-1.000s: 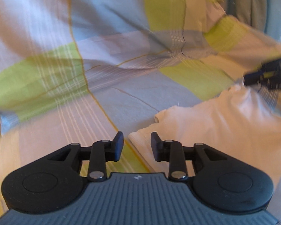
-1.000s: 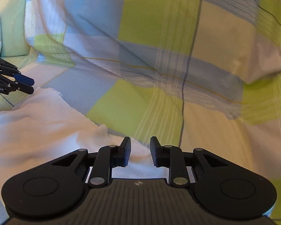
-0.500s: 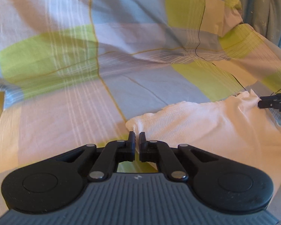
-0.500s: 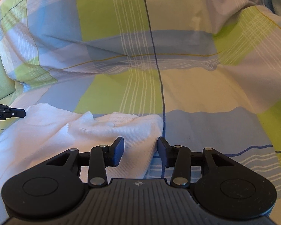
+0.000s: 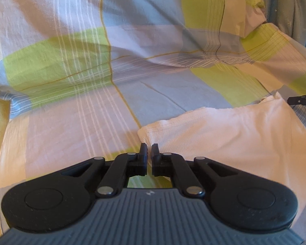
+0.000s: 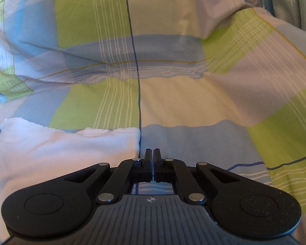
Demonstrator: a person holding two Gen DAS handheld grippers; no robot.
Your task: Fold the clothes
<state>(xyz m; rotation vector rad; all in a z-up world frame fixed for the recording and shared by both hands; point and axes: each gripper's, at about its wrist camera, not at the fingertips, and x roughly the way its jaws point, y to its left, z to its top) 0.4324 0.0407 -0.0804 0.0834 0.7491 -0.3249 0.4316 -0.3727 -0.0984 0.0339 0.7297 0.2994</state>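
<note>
Garment: you are viewing a white ribbed garment [image 5: 234, 134], lying rumpled on the checked bedding [image 5: 91, 71].
Left hand-held gripper [image 5: 149, 151]: you are keeping it closed, empty, beside the garment's left corner.
Right hand-held gripper [image 6: 153, 155]: you are keeping it closed, empty, beside the right corner.

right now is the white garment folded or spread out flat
Cannot tell for sure. The white garment lies low on the plaid bedsheet with a straight right edge, but its near part runs out of view in both wrist views.

Right gripper [image 6: 153, 153] just snapped closed beside the white garment's [image 6: 61, 149] right corner, left gripper [image 5: 149, 149] closed earlier.
</note>
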